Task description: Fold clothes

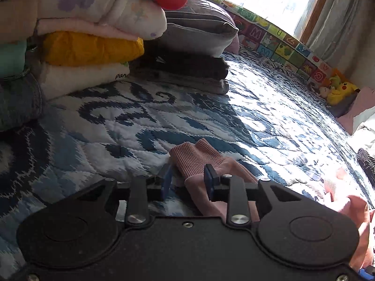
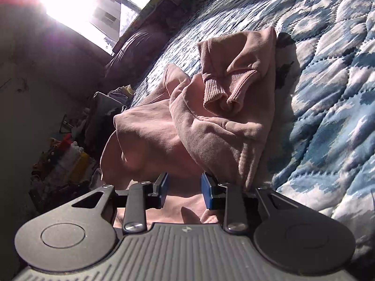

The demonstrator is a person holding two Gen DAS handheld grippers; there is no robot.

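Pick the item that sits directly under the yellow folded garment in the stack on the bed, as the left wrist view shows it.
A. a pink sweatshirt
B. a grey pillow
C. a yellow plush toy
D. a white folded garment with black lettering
D: the yellow garment rests on a white garment whose edge shows black lettering, in the stack on the quilt.

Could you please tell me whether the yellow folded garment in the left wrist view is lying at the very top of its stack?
No, the yellow folded garment lies beneath a pale pink folded layer and a white quilted bundle with purple flowers.
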